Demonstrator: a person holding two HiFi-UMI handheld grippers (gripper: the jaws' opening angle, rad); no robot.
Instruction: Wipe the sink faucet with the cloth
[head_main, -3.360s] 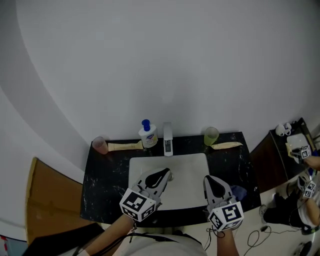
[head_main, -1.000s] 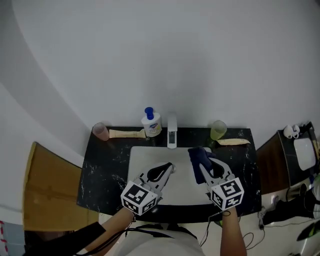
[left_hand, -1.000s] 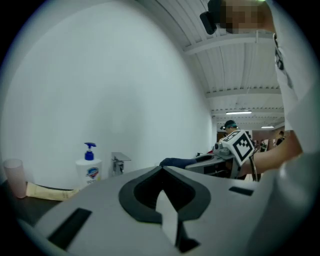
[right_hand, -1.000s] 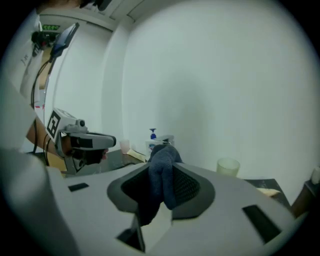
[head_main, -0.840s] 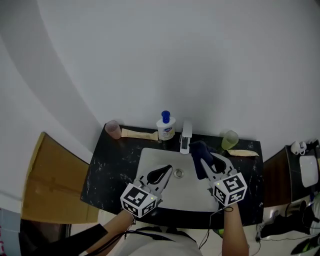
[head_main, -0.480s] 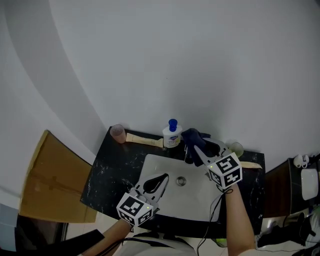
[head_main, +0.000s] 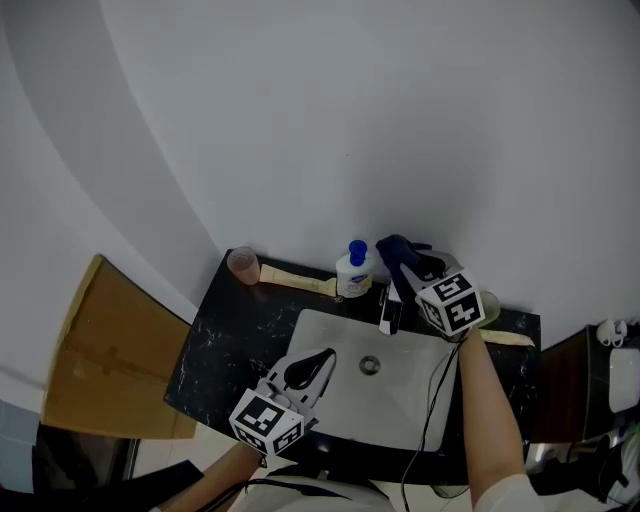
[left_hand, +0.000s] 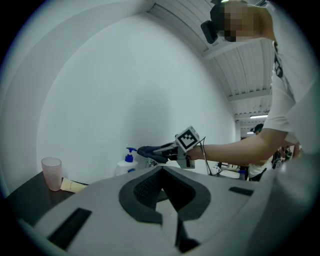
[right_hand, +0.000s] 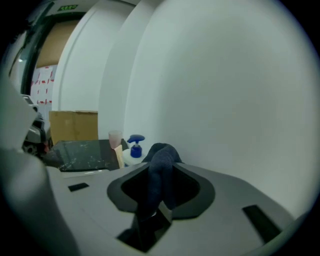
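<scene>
Head view: right tongs (head_main: 402, 264) gripping cloth (head_main: 394, 247) above faucet (head_main: 390, 314), desk (head_main: 228, 332) back edge; left tongs (head_main: 322, 357) pinched empty, hovering over sink (head_main: 400, 392).

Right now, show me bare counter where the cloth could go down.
Bare: the counter left of the sink, in front of the cup. Crowded: the back edge, with bottle, faucet and right gripper.

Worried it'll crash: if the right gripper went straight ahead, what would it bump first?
Probably the white wall; the cloth it holds would pass just beside the soap bottle. Depth is unclear.
</scene>
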